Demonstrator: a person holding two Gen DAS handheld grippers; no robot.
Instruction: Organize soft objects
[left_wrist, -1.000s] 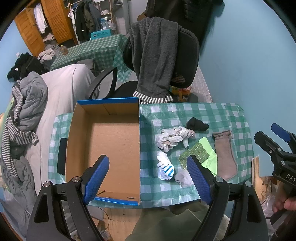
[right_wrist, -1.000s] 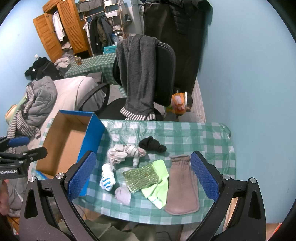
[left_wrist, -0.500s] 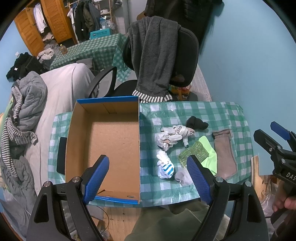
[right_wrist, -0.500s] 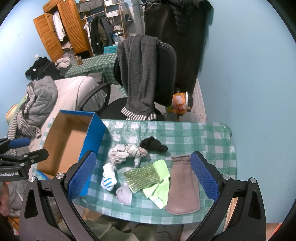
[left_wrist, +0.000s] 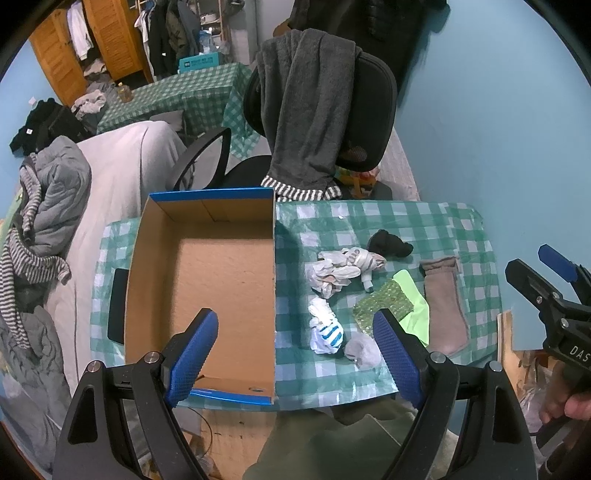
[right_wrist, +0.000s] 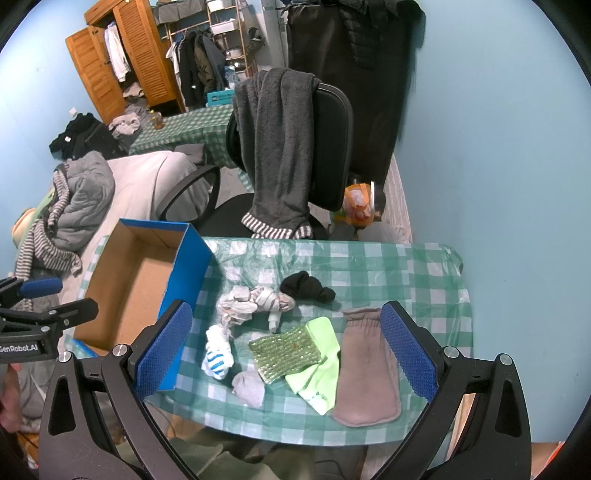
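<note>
Left wrist view: left gripper (left_wrist: 293, 347) held above the table (left_wrist: 424, 221), fingers spread wide, nothing between them. Below it the open box (left_wrist: 207, 266) sits on the table's left half, blue rim, nothing visible inside. Soft items lie right of the box: white sock bundle (left_wrist: 343, 267), black sock (left_wrist: 388, 243) behind it, striped sock (left_wrist: 325, 328) near the box wall, grey ball (left_wrist: 364, 350) just beside the striped sock at the front edge. Sponge (left_wrist: 382, 306) overlaps the green cloth (left_wrist: 415, 306); brown sock (left_wrist: 443, 299) lies flat just right of them. A dark flat object (left_wrist: 117, 306) sits left of the box. Right gripper (left_wrist: 543, 273) shows at the right edge, off the table, a hand (left_wrist: 565, 406) under it.

Right wrist view: right gripper (right_wrist: 284, 354) also above the table (right_wrist: 406, 266), fingers wide apart, empty. Brown sock (right_wrist: 365, 373) lies near the right fingertip, green cloth (right_wrist: 321, 365) touching its left side, sponge (right_wrist: 284, 352) on the cloth's edge. Grey ball (right_wrist: 249, 387), striped sock (right_wrist: 218, 354), white bundle (right_wrist: 251, 302), black sock (right_wrist: 306, 288) as above. Box (right_wrist: 144, 280) at left. Left gripper (right_wrist: 48, 295) visible at the left edge, apart. Chair (right_wrist: 328, 147) with a grey garment (right_wrist: 277, 147) stands behind the table.
</note>
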